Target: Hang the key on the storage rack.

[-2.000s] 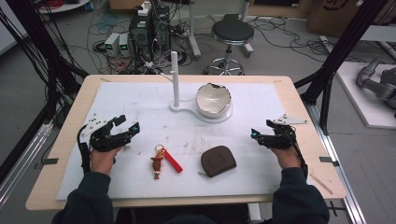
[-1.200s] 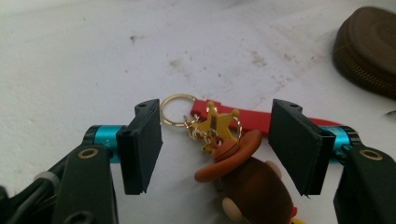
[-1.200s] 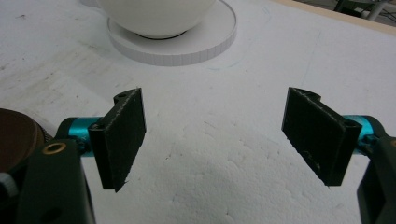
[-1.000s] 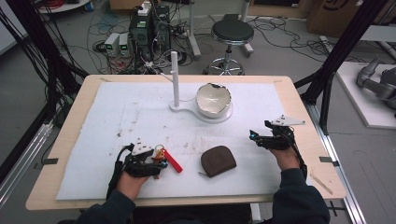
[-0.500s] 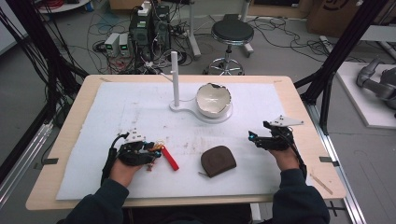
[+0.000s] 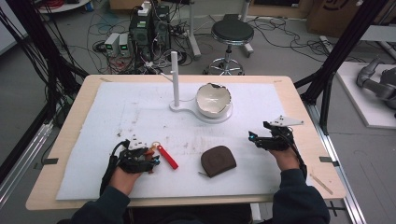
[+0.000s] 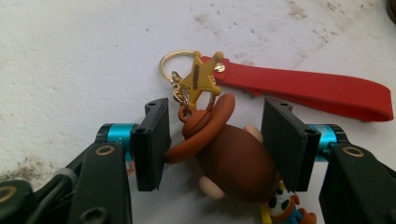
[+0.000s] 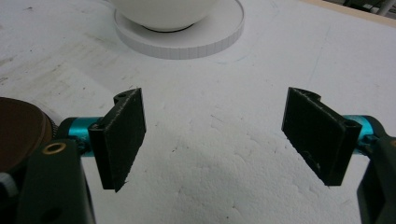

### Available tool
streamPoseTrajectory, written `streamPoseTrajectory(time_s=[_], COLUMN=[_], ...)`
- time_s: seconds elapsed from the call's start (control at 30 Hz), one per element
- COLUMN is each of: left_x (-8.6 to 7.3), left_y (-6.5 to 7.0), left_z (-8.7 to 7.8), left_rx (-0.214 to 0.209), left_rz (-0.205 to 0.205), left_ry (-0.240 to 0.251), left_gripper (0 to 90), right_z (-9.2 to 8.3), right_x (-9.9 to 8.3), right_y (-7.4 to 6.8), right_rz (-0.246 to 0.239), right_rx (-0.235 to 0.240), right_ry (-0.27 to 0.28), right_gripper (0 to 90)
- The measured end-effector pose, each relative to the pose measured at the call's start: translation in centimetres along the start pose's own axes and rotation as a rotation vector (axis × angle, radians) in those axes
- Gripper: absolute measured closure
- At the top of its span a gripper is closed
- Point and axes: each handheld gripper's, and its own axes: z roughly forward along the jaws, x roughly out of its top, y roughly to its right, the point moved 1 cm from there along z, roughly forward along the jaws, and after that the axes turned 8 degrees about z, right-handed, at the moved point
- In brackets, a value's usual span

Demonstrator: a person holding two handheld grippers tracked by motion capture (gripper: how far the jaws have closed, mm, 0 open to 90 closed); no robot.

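Keychain figure btwn left gripper fingers, lower body cut off.

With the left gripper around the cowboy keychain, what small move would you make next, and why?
Probably close the left gripper a little further. The brown hat of the keychain figure sits between its fingers; the jaws have just been opening, one pad touches the brim and the other stands slightly off. Closing should secure it for lifting. The right gripper waits open.

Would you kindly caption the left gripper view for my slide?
Left tool straddling a brown-hatted cowboy figure keychain with red strap on white foam mat.
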Motion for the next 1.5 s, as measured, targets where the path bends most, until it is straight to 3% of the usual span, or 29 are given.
streamPoseTrajectory(time_s=[0.07, 0.17, 0.27, 0.47, 0.6, 0.77, 0.87, 1.07, 1.3, 1.5], left_x=[0.1, 0.3, 1.1, 3.3, 5.4, 9.2, 11.5, 14.6, 17.1, 19.3], left_y=[-0.1, -0.8, -1.4, -1.8, -2.5, -3.3, -4.2, -5.5, -6.8, -7.6], left_z=[0.0, -0.2, -0.6, -1.4, -1.8, -2.9, -3.6, -4.3, -4.1, -4.0], left_rx=[-0.010, -0.044, -0.081, -0.154, -0.199, -0.249, -0.276, -0.257, -0.243, -0.239], left_rz=[0.023, -0.004, -0.032, 0.001, -0.002, 0.048, 0.038, 0.059, 0.069, 0.058], left_ry=[-0.005, 0.017, 0.092, 0.198, 0.251, 0.303, 0.360, 0.388, 0.411, 0.459], left_gripper=[44.2, 46.5, 46.8, 46.9, 46.9, 46.9, 46.9, 46.9, 46.9, 46.9], right_z=[0.0, -0.1, -0.1, -0.1, -0.2, -0.1, -0.1, -0.2, -0.2, -0.4], right_x=[0.0, 0.0, 0.0, 0.1, 0.1, 0.2, 0.2, 0.2, 0.2, 0.3], right_y=[0.0, 0.0, 0.0, -0.2, -0.1, -0.1, -0.1, 0.0, 0.0, 0.1], right_rz=[-0.009, 0.000, 0.002, 0.006, 0.007, 0.015, 0.015, 0.020, 0.023, 0.031], right_rx=[0.003, 0.005, 0.002, 0.008, 0.011, 0.011, 0.012, 0.016, 0.016, 0.015], right_ry=[-0.001, 0.003, 0.003, 0.013, 0.019, 0.020, 0.020, 0.027, 0.032, 0.040], right_gripper=[22.0, 22.0, 22.0, 22.0, 22.0, 22.0, 22.0, 22.0, 22.0, 22.0])
